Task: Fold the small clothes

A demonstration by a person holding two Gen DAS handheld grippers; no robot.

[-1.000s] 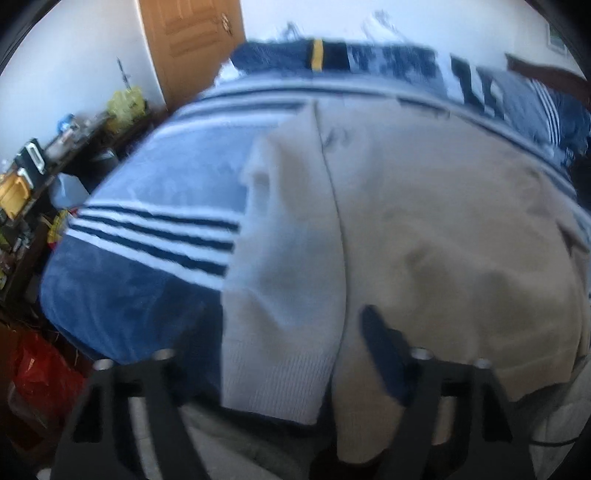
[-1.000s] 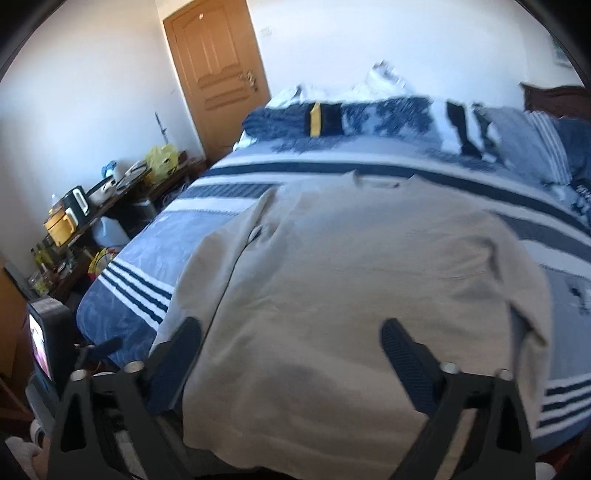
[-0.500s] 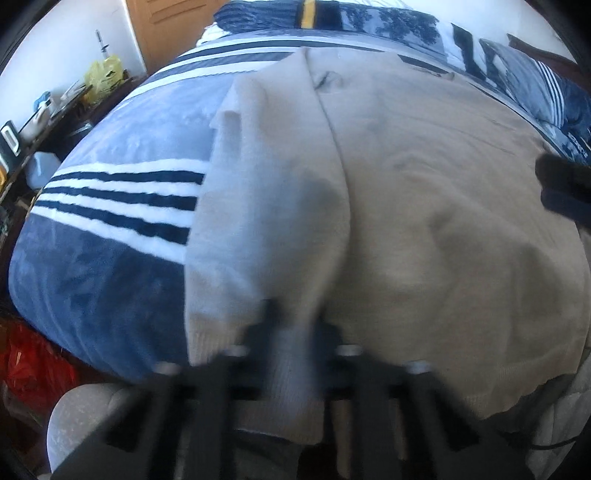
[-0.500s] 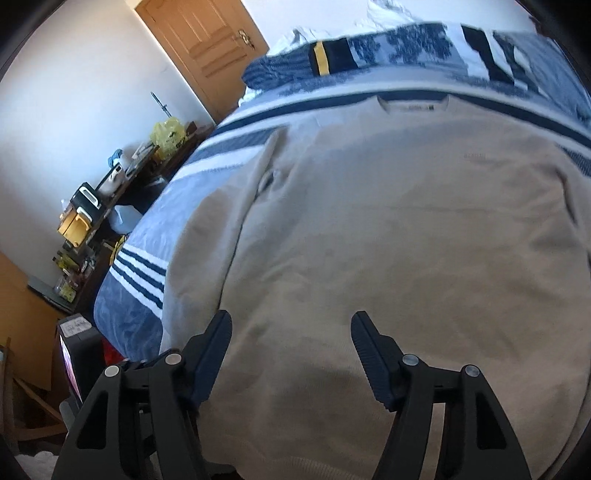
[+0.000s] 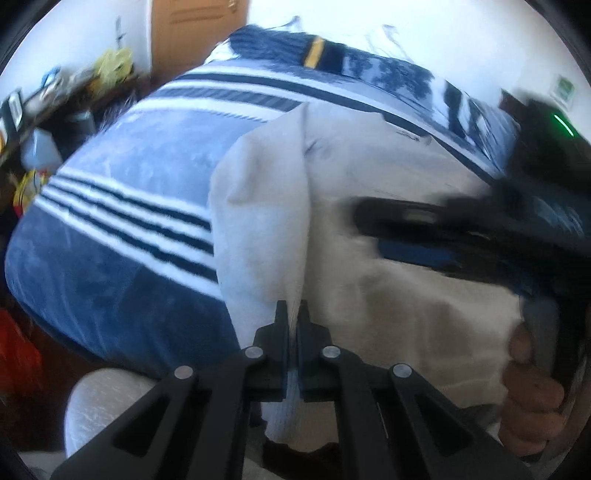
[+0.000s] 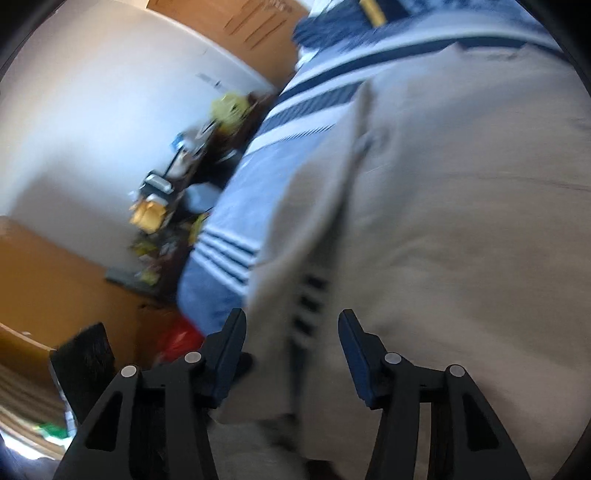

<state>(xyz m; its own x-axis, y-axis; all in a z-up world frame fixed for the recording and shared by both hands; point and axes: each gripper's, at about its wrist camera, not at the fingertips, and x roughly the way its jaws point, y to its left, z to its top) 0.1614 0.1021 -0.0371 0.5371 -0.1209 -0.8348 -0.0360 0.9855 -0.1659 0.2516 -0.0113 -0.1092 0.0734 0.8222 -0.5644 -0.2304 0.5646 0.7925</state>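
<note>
A beige sweater lies spread over a bed covered by a blue-and-white striped blanket, with dark blue patterned pillows at the far end. The left gripper is clamped tight on the sweater's sleeve near its ribbed cuff, the cloth pinched between the pads. The right gripper hangs over the sweater's near left edge with its jaws apart; they have just been closing, with sweater cloth lying between them but not pressed. In the left wrist view a hand holds that gripper's handle. A wooden door stands in the white wall beyond the bed, and a cluttered low shelf runs along the bed's left side.
</note>
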